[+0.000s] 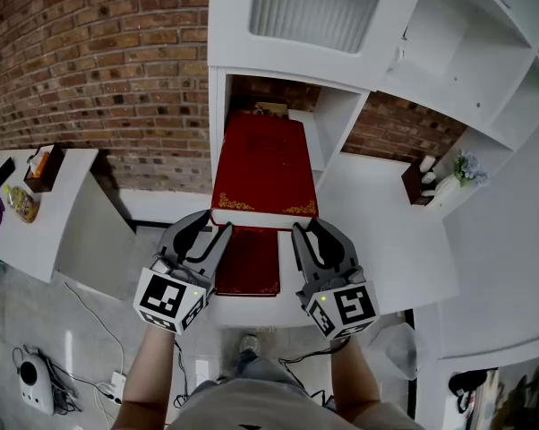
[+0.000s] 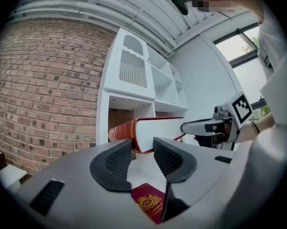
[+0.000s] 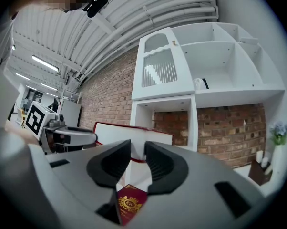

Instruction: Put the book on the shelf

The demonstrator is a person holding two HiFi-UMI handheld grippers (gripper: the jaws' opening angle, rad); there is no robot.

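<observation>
A thick red book (image 1: 265,164) with gold corner ornaments is held flat and lengthwise, its far end inside the lower compartment of the white shelf unit (image 1: 219,115). My left gripper (image 1: 214,224) is shut on its near left corner by the spine. My right gripper (image 1: 307,228) is shut on its near right corner. In the left gripper view the red book (image 2: 155,130) hangs above the counter, its corner between the left gripper's (image 2: 142,149) pads. In the right gripper view the red book's (image 3: 129,135) page edge sits between the right gripper's (image 3: 138,151) pads.
A thinner red book (image 1: 249,262) with a gold crest lies on the white counter (image 1: 377,213) under the held one. Upper shelf compartments (image 1: 466,52) open at the right, with small flowers (image 1: 466,168) beside them. A white side table (image 1: 37,213) holds small items at left; cables lie on the floor (image 1: 90,330).
</observation>
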